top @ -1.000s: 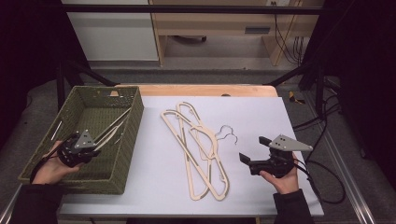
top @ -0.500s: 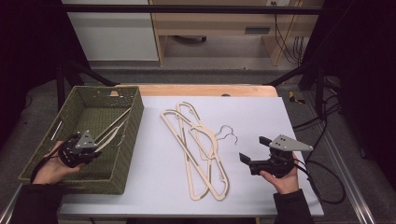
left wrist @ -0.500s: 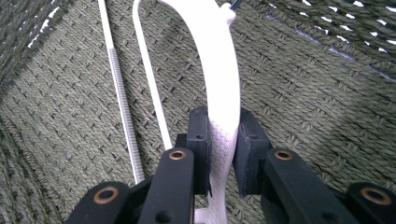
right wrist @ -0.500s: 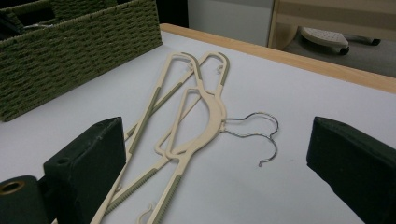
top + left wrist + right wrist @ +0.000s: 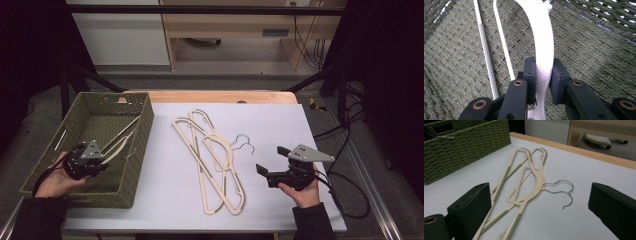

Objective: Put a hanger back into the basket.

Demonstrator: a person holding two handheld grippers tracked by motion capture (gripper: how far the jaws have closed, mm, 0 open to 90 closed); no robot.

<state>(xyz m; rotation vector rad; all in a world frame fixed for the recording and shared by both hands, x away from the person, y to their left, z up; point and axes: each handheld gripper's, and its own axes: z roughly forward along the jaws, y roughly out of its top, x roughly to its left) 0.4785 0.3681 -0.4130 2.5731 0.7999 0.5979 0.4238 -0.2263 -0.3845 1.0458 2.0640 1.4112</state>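
In the high view, the left gripper (image 5: 98, 164) sits at the lower left of the frame, inside a green wicker basket (image 5: 138, 165), its jaws set on a cream plastic hanger (image 5: 120, 141) that lies slanted across the basket floor. At centre frame, two more hangers (image 5: 212, 162) overlap on the white tabletop (image 5: 280, 125), their wire hooks pointing right. The right gripper (image 5: 267, 162) hovers at lower right with jaws spread wide.

In the left gripper view, the hanger's (image 5: 543, 45) broad white arm runs up the middle of the frame; its lower stretch is dimpled and sits clamped between the two narrow-set black pads (image 5: 531, 75).

In the right gripper view, the wide-apart jaws frame the two tabletop hangers (image 5: 534, 182), cream with olive ribbed grips.
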